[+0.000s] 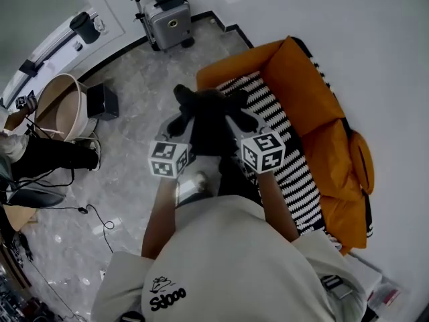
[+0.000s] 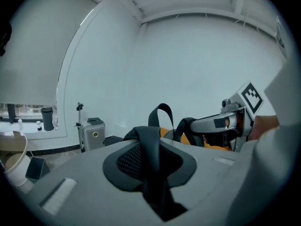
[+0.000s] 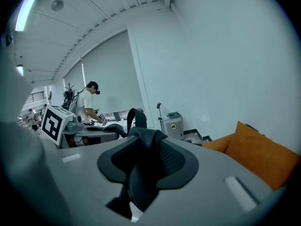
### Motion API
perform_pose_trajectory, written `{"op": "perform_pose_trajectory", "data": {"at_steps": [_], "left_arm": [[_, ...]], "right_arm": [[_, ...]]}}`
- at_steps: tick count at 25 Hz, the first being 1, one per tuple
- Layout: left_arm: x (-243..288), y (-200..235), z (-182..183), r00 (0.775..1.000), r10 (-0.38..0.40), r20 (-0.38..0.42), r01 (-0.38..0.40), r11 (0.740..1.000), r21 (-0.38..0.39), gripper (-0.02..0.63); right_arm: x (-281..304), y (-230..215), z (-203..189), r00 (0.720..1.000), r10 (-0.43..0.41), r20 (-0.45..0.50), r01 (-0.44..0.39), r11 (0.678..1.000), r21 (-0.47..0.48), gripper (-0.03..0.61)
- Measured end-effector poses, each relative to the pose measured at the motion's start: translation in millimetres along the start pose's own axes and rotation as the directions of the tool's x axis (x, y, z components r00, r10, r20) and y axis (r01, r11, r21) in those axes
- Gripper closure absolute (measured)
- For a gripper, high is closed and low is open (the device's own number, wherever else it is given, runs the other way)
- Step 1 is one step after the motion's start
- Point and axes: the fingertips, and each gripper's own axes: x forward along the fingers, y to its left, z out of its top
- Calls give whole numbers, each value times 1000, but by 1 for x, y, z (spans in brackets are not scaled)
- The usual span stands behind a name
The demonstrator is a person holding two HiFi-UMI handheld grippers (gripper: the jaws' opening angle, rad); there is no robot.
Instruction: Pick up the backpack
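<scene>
Backpack (image 1: 211,123) black, soft; left tool (image 2: 153,171) and right tool (image 3: 143,173) each clenched on mesh-padded strap (image 2: 149,145).

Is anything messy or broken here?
Nothing looks broken or spilled. The black backpack hangs from the left gripper and right gripper, each shut on a strap. Only a loose cable snakes across the floor.

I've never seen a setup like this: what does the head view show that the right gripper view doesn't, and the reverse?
Only the head view: the black-and-white striped seat cover and the round beige tub on the floor. Only the right gripper view: a person in a white shirt standing at a desk. Both: the black fabric backpack, its strap clamped between the jaws of the right gripper, the silver hard-shell suitcase and the orange sofa cushion.
</scene>
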Motion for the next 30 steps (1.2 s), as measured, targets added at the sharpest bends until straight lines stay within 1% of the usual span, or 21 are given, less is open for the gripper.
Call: {"op": "perform_pose_trajectory", "data": {"at_steps": [4,10,14,16,18,20,22,24,27,30], "left_arm": [[-27,-3,20,999,1,46,-3,1000,29,548],[-61,-6,61,994,-14,112,-2,990,143,548],[-81,-10,95,983,-19,183,-14,985,173,548],[-91,-8,109,976,-6,216,-33,984,175,548],[-101,-5,122,970,22,241,-68,980,186,548],[-110,-5,135,967,42,252,-95,975,203,549],[-121,-4,147,966,45,256,-102,971,214,549],[-134,-4,163,959,41,282,-108,968,226,549],[-152,-5,187,942,37,333,-123,962,242,549],[-169,-11,206,929,31,368,-135,956,260,548]], "right_arm": [[-13,22,21,999,4,43,-2,999,-44,465],[-33,50,57,992,1,125,7,998,-66,465],[-47,67,85,984,-1,181,26,990,-139,465],[-51,78,99,979,8,203,30,983,-181,465],[-54,89,112,974,24,226,26,976,-214,465],[-58,98,124,968,38,247,22,972,-235,465],[-63,108,137,962,49,268,19,969,-246,466],[-68,118,152,954,66,293,14,965,-262,466],[-78,133,172,938,97,334,3,958,-287,466],[-90,147,187,928,110,356,11,947,-321,466]]}}
